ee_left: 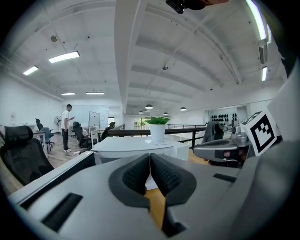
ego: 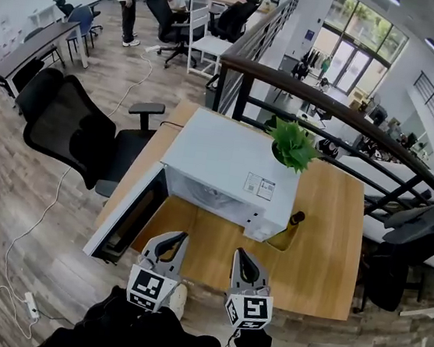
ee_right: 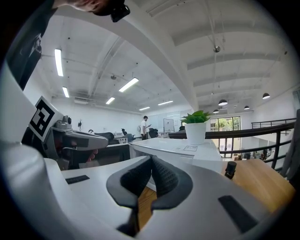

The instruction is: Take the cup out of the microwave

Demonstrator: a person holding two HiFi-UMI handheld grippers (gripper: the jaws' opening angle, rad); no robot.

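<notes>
Microwave [ego: 225,170] open on the bench [ego: 322,244]; cup unseen.
Left tongs [ego: 176,239] and right tongs [ego: 243,257] both pinched shut, empty, held short of the front; door [ego: 128,217] stands wide for reach; cup probably inside, cavity hidden.

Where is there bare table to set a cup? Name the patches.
Widest: the table right of the bottle, out to its edge. Narrower: the strip in front of the microwave. Crowded: the left, where the microwave door stands open.

One microwave [ego: 226,166], one potted plant [ego: 292,143]
</notes>
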